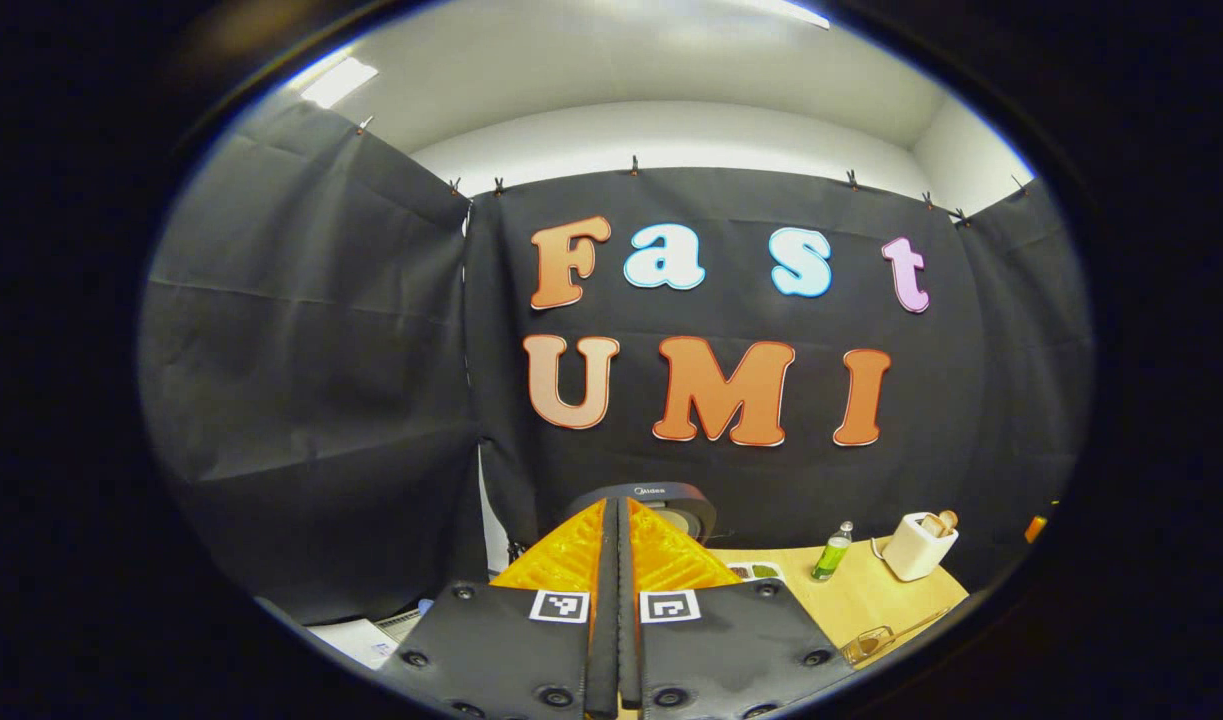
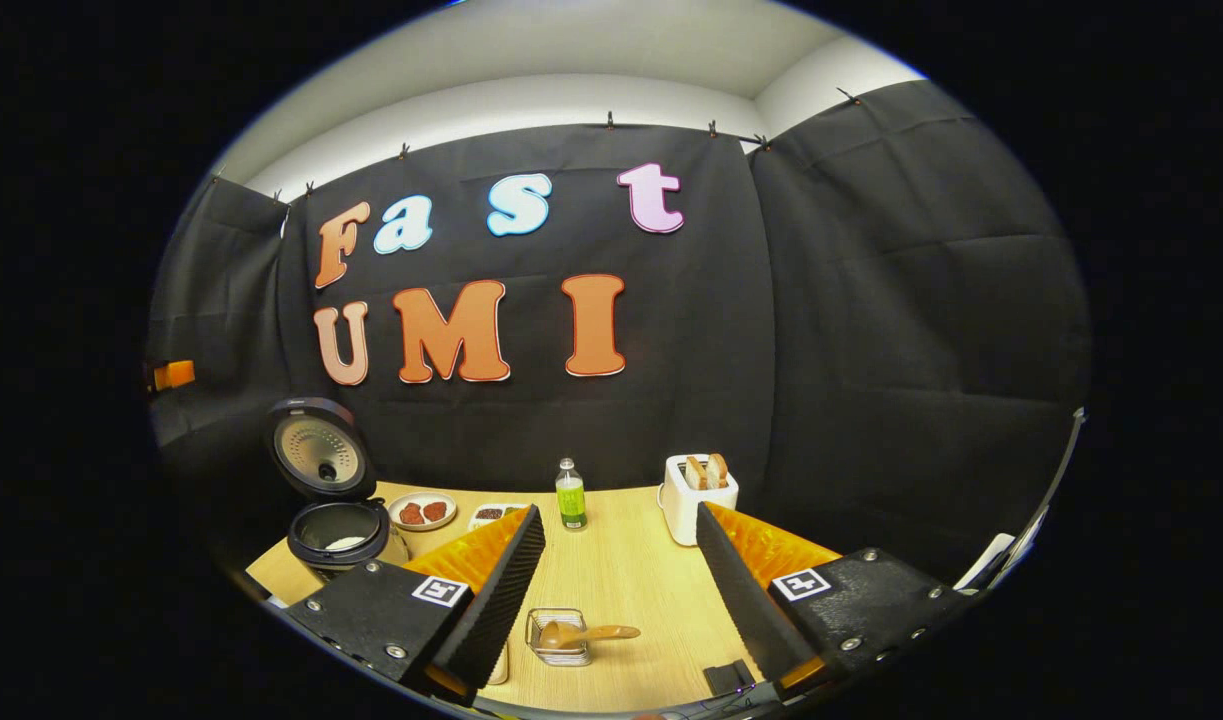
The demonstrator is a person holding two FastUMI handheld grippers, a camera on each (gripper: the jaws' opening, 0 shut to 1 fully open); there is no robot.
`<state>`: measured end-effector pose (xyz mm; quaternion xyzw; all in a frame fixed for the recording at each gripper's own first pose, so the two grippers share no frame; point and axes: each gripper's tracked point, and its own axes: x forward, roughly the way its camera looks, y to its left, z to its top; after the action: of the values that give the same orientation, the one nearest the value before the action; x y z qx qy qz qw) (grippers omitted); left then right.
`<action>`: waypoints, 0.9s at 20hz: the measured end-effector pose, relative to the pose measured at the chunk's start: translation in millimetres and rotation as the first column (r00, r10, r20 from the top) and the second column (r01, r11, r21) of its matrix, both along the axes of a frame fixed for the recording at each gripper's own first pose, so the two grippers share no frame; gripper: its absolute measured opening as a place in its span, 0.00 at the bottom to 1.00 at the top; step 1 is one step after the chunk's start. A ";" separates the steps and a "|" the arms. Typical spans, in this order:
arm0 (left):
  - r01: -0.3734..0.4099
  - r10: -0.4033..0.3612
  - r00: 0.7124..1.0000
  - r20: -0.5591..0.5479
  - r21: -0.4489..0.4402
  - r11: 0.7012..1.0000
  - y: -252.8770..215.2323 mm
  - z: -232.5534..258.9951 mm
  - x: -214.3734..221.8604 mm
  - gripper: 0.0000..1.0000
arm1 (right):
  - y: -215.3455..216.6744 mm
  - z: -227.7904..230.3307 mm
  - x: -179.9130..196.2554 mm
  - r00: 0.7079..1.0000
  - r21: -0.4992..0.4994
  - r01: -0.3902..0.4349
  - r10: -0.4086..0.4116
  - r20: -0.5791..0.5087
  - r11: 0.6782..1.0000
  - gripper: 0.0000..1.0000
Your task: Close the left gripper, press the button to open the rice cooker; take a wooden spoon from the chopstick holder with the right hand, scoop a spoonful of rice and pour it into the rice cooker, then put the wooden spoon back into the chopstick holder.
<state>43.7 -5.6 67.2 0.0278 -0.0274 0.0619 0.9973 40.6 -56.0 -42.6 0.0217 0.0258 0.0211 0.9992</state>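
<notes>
1. Wooden spoon [image 2: 583, 634] lies in a clear, wire-framed holder [image 2: 558, 636] on the counter [image 2: 621, 570], its handle sticking out sideways, directly ahead of the right tool [image 2: 619, 560], whose fingers are spread wide and hold nothing.
2. Rice cooker [image 2: 333, 500] stands at the counter's far left corner with its lid already up; a little white, probably rice, shows in the pot. From how things lie, the task looks nearly or fully done.
3. Left tool [image 1: 617, 560] has its fingers pressed together with nothing between them; the cooker's lid top [image 1: 651, 497] peeks just above them.
4. Risks: the spoon rests loosely with its handle overhanging, so a careless pass of the right tool could flip it out or tip the light holder. The raised lid could be knocked by the left tool close beside it.
5. Also on the counter: a green bottle [image 2: 570, 498], a white toaster [image 2: 698, 495] with bread, and small plates [image 2: 423, 511] of food.
6. Writing: a small logo on the cooker lid is too small to read reliably.
</notes>
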 end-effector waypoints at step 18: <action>-0.149 0.144 0.986 0.079 0.056 0.987 39.1 34.3 -60.5 0.86 | 9.0 -206.5 75.3 0.969 0.270 0.041 0.028 -0.245 0.962 0.95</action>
<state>-16.7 33.6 101.5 0.0579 -0.0645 0.1353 0.9870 115.9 -47.0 -249.1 0.1616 0.1464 0.0182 0.9758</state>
